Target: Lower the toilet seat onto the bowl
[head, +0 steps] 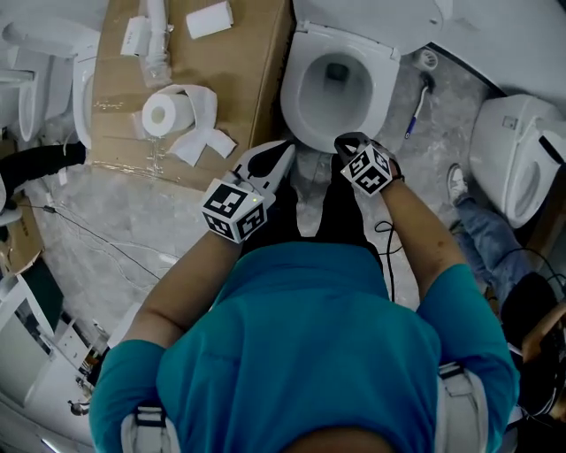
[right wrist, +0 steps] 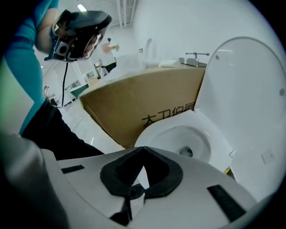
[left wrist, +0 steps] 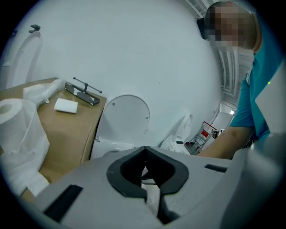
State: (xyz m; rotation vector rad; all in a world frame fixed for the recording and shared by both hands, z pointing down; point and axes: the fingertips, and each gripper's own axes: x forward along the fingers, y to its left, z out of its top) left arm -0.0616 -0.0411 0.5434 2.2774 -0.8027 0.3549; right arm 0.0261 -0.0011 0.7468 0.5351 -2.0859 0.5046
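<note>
The white toilet bowl (head: 336,88) stands in front of me with its rim bare. Its seat and lid (head: 371,18) are raised against the back; they show as a rounded white panel (right wrist: 250,103) in the right gripper view and as one (left wrist: 127,116) in the left gripper view. My right gripper (head: 345,142) hovers at the bowl's near rim, its jaws shut with nothing between them (right wrist: 143,148). My left gripper (head: 285,146) is just left of the bowl's front, its jaws closed together on nothing (left wrist: 144,148).
A cardboard box (head: 186,80) stands close against the toilet's left side, with a toilet roll (head: 164,113) and small parts on top. More toilets stand at the right (head: 517,159) and far left (head: 53,80). A brush (head: 416,111) lies right of the bowl.
</note>
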